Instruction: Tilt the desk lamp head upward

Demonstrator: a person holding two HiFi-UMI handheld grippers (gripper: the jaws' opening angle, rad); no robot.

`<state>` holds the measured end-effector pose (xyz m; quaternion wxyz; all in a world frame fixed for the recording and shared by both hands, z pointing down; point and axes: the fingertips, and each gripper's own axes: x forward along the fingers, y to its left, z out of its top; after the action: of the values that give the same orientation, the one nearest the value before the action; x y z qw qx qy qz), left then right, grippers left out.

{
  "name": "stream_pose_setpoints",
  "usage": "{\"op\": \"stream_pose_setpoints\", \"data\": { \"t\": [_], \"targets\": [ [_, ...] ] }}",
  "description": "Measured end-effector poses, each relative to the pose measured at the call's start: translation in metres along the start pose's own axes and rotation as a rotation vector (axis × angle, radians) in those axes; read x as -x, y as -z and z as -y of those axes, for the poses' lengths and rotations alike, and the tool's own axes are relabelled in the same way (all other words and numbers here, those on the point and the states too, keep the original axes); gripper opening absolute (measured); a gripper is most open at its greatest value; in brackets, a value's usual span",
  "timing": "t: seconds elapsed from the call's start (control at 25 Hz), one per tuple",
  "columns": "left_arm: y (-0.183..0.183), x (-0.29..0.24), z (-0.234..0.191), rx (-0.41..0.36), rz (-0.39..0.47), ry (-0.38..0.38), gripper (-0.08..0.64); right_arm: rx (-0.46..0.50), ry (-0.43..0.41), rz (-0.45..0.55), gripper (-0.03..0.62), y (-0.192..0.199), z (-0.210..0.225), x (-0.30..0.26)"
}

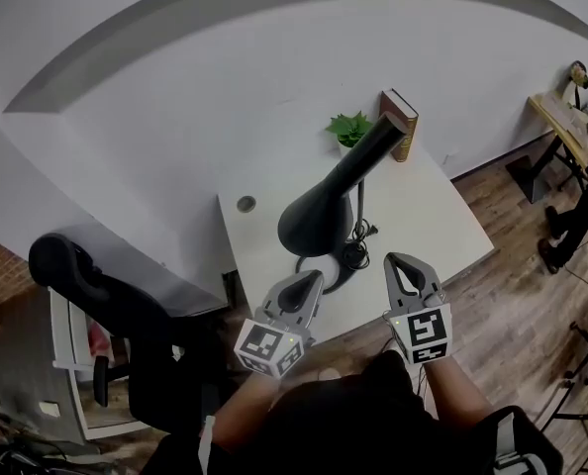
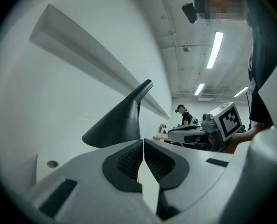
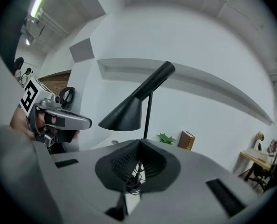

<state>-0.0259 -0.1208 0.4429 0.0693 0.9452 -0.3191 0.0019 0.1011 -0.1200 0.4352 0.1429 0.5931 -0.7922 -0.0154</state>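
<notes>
Left tongs (image 1: 309,278): pressed together and empty, held at the near edge of the surface (image 1: 428,216), pointing up at the lamp.
Right tongs (image 1: 399,261): closed too, gripping nothing, beside the left pair at that edge.
Desk lamp head (image 1: 312,218): black cone, drooping, over mid-surface just beyond both tips, untouched.
Why so: I judge I'm lined up to push the shade up from below.
Cord (image 1: 356,253): coiled near my right tip.
Far edge: potted plant (image 1: 349,127) and book (image 1: 401,123), well clear.
</notes>
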Motion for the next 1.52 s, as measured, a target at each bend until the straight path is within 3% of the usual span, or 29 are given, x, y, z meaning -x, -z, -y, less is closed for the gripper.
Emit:
{"op": "stream_pose_setpoints", "data": {
  "t": [0.16, 0.44, 0.52, 0.72, 0.8, 1.0, 1.28, 1.52],
  "targets": [
    [0.004, 0.006, -0.007, 0.041, -0.004, -0.026, 0.012, -0.024, -0.020, 0.003, 0.000, 0.001, -0.003, -0.005],
    [0.004, 0.014, -0.022, 0.224, 0.069, -0.054, 0.014, -0.043, -0.082, 0.011, 0.002, 0.004, -0.008, -0.017],
    [0.006, 0.015, -0.023, 0.240, 0.071, -0.058, 0.089, -0.038, -0.095, 0.004, 0.002, 0.006, -0.008, -0.021],
    [0.007, 0.015, -0.035, 0.288, 0.081, -0.113, 0.158, -0.035, -0.110, 0.016, 0.031, 0.002, -0.002, -0.034],
    [0.008, 0.016, -0.042, 0.364, 0.105, -0.120, 0.166, -0.039, -0.110, 0.026, 0.054, -0.001, 0.002, -0.039],
    [0.011, 0.020, -0.059, 0.655, 0.214, -0.121, 0.176, -0.035, -0.126, 0.026, 0.086, -0.004, 0.006, -0.056],
    [0.014, 0.017, -0.068, 0.759, 0.259, -0.134, 0.176, -0.045, -0.135, 0.014, 0.098, -0.007, 0.012, -0.082],
    [0.008, 0.006, -0.076, 0.952, 0.383, -0.063, 0.175, -0.051, -0.138, 0.008, 0.098, -0.006, 0.017, -0.099]
  ]
}}
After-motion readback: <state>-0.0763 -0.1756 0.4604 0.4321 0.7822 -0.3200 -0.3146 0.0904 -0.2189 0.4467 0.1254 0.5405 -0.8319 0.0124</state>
